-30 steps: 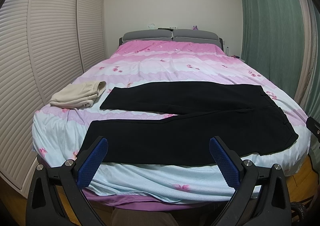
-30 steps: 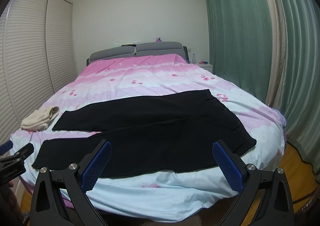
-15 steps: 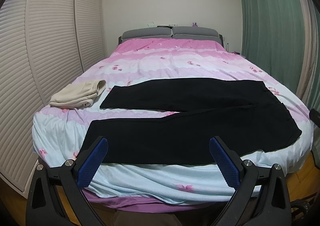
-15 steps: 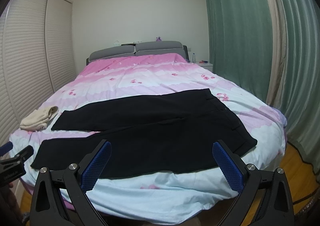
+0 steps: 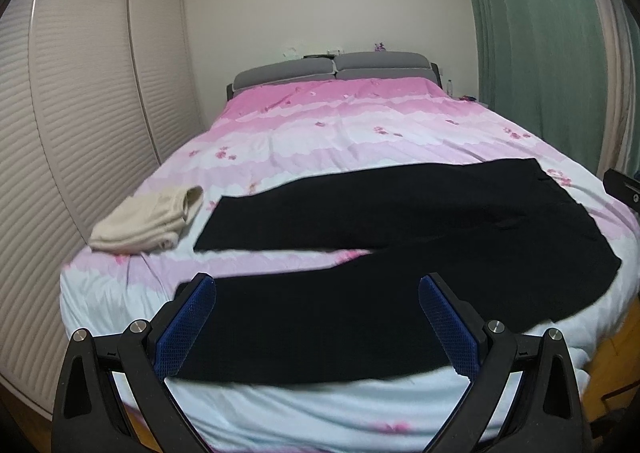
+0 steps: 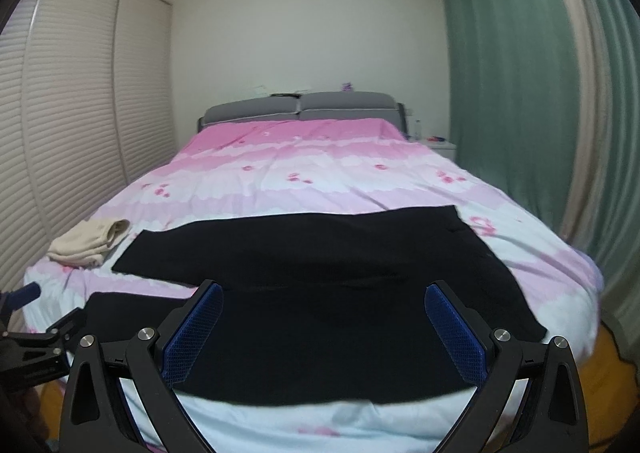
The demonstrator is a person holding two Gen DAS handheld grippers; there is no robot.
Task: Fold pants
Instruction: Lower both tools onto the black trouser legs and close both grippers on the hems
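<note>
Pants (image 5: 400, 265), black, lie flat across the foot end of the bed (image 5: 360, 141), unfolded, two legs splayed apart toward the left, waistband at the right. Long axis runs left-right, crosswise to both tongs. Left tongs (image 5: 318, 327) hover over the near leg toward the hem end; right tongs (image 6: 325, 333) hover over the near leg closer to the waist. Both are wide open, holding nothing, not touching the cloth. Folded beige garment (image 5: 148, 221) sits just beside the far leg's hem. Likely next: each grabs the near edge at its own end.
</note>
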